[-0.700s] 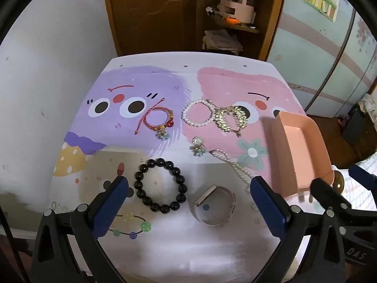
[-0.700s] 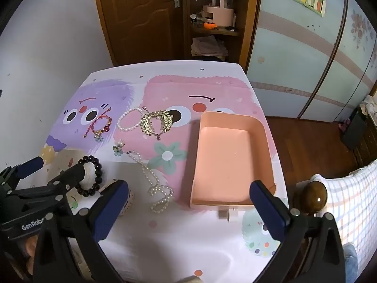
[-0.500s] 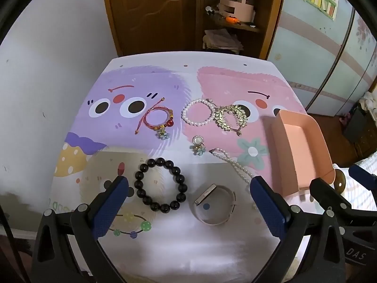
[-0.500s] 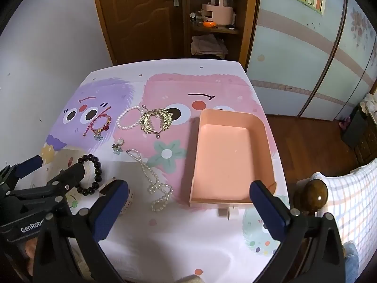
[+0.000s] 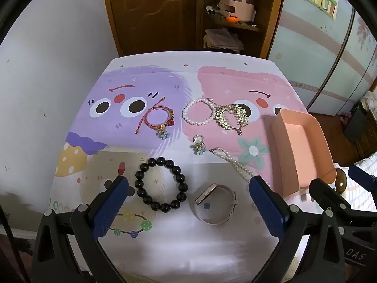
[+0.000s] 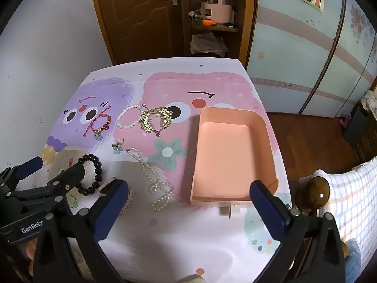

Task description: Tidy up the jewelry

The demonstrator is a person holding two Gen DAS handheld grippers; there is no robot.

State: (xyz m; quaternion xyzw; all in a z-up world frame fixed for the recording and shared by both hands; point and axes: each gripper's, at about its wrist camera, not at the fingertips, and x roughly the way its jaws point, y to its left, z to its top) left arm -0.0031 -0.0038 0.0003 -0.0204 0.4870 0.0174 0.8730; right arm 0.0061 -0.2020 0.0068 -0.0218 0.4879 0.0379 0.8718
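Observation:
Jewelry lies on the cartoon tablecloth: a black bead bracelet (image 5: 160, 184), a pale bangle (image 5: 215, 204), a red string bracelet (image 5: 160, 119), a white pearl bracelet (image 5: 197, 114), a gold leaf hair clip (image 5: 232, 117), a small flower earring (image 5: 199, 144) and a pearl necklace (image 6: 154, 176). An empty pink tray (image 6: 229, 158) sits at the right. My left gripper (image 5: 188, 202) is open above the black bracelet and bangle. My right gripper (image 6: 188, 205) is open, near the tray's front edge.
A multicolour bead bracelet (image 5: 130, 226) lies near the table's front left. A wall is at the left, a wooden door (image 5: 153, 11) and shelf behind. A chair knob (image 6: 315, 192) and checked cloth are at the right.
Both grippers have shifted only slightly; the views are almost the same. No jewelry has moved.

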